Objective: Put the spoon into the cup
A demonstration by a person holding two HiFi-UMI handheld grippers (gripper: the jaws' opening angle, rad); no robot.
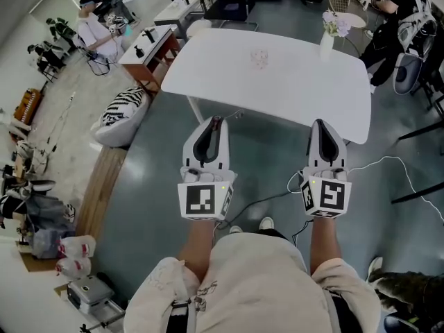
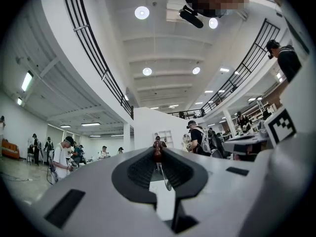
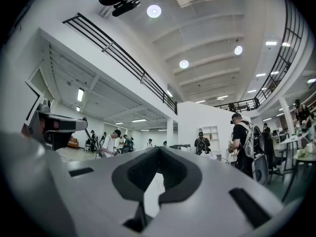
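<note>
My left gripper (image 1: 216, 122) (image 2: 158, 150) is shut on a spoon (image 2: 158, 153). Its dark red-brown end pokes out at the jaw tips (image 1: 216, 121), and a thin metal part runs back between the jaws. My right gripper (image 1: 326, 126) (image 3: 159, 149) is shut with nothing in it. Both are held side by side, short of the near edge of the white table (image 1: 305, 99). A small pale, see-through cup (image 1: 259, 59) with a faint reddish pattern stands near the table's middle, well ahead of both grippers.
A white vase with flowers (image 1: 327, 39) stands at the table's far right. A zebra-striped cushion (image 1: 123, 111) lies on the floor at the left beside a wooden platform. Cables (image 1: 388, 161) run over the floor at the right. People sit and stand around the hall.
</note>
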